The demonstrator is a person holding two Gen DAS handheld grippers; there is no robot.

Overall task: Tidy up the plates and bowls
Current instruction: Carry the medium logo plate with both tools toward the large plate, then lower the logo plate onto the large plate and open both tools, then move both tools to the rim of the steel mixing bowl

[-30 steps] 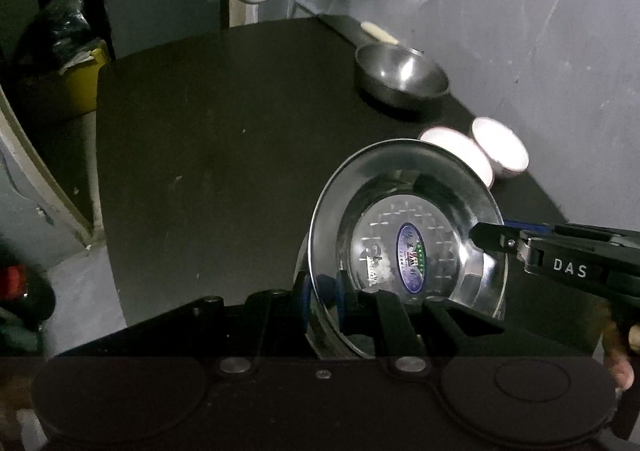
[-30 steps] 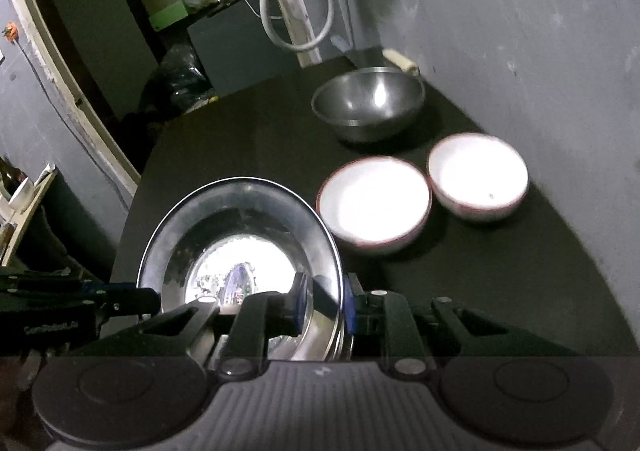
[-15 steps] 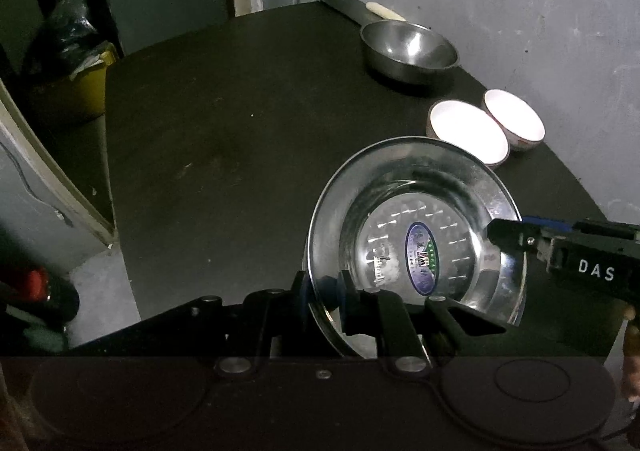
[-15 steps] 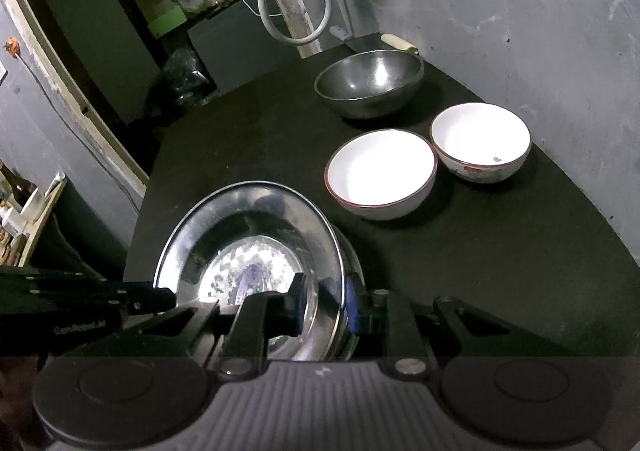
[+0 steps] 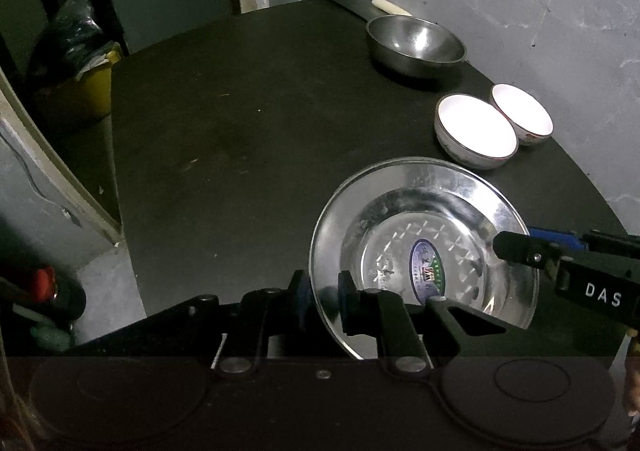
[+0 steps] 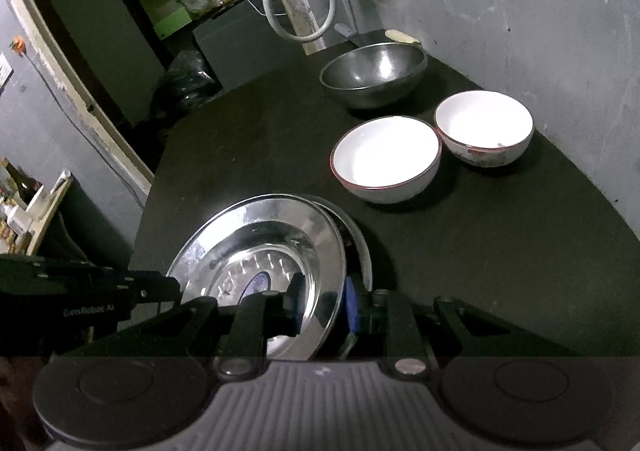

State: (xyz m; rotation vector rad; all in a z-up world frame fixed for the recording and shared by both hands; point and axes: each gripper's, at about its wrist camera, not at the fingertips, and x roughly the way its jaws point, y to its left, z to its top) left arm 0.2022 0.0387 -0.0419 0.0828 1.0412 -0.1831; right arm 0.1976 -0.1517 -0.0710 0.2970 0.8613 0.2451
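Steel plate [image 5: 424, 235], shiny with an oval sticker at its centre, sits at the near right part of the dark round worktop [image 5: 248, 123], gripped on 2 sides. At its left rim the left gripper [image 5: 322, 297] has its jaws closed on the edge, 1 blue pad outside and 1 inside the dish. In the right wrist view a second plate rim [image 6: 360, 251] shows just behind and under the top plate, so 2 plates are stacked there. On the opposite rim the right gripper [image 6: 322, 301] has its jaws clamped the same way; in the left wrist view it reaches in from the right edge with white letters on its body. Farther right and back, 2 white bowls with red rims stand side by side, almost touching: the larger bowl [image 6: 386, 157] nearer the plates, the smaller bowl [image 6: 484, 127] by the grey wall. Behind them, at the worktop's far edge, stands an empty steel bowl [image 6: 374, 73].
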